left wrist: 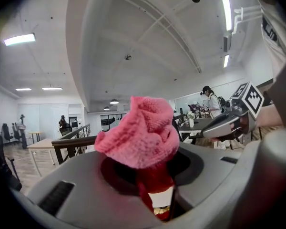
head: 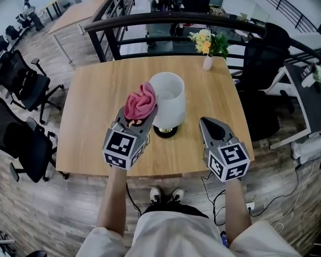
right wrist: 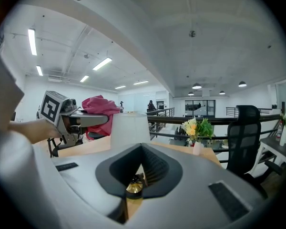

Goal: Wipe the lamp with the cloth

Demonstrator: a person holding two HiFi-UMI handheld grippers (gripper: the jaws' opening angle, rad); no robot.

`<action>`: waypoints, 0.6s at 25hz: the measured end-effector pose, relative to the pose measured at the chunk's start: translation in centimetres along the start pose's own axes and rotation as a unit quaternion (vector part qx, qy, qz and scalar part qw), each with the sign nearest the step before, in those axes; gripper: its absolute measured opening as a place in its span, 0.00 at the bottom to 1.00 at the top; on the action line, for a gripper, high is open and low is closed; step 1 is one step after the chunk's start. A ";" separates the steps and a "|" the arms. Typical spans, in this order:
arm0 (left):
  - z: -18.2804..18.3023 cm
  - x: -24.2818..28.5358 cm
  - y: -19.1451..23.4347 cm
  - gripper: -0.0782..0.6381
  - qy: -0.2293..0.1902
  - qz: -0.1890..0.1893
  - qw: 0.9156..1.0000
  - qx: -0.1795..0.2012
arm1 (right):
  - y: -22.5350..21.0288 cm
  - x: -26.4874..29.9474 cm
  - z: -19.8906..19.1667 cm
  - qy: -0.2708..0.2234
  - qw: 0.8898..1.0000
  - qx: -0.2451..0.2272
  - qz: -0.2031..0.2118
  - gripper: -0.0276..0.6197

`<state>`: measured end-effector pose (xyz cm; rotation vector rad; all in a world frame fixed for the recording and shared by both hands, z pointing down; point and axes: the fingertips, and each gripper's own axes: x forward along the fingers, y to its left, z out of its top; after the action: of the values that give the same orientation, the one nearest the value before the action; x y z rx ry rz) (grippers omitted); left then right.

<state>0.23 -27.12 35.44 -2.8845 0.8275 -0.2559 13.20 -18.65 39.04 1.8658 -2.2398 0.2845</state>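
Note:
A lamp with a white shade (head: 167,98) and a dark round base (head: 165,131) stands at the middle of the wooden table (head: 91,100). My left gripper (head: 140,118) is shut on a bunched pink cloth (head: 140,101), held up beside the shade's left side. In the left gripper view the cloth (left wrist: 140,137) bulges above the jaws of that gripper (left wrist: 155,194). My right gripper (head: 205,121) is shut and empty, to the right of the lamp base, pointing at it. The right gripper view shows the shade (right wrist: 128,128) ahead and the cloth (right wrist: 100,106) at its left.
A small white vase of flowers (head: 207,47) stands at the table's far right corner. Black office chairs (head: 21,84) stand to the left, another chair (head: 267,52) to the right. A dark railing (head: 176,20) runs behind the table.

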 end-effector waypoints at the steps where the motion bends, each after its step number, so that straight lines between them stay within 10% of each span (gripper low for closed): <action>1: 0.2 0.0 -0.3 0.34 0.001 -0.006 1.000 0.000 | 0.1 -0.1 0.2 0.000 1.000 0.000 -0.002 0.06; 15: -3.9 0.3 -4.0 0.34 0.045 -0.017 0.999 -0.024 | 0.2 -0.7 1.2 -0.023 0.999 -0.019 0.013 0.06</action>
<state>1.80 -24.22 39.93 -2.9525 0.8105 -0.3760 13.04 -18.33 37.71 1.8438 -2.2832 0.2033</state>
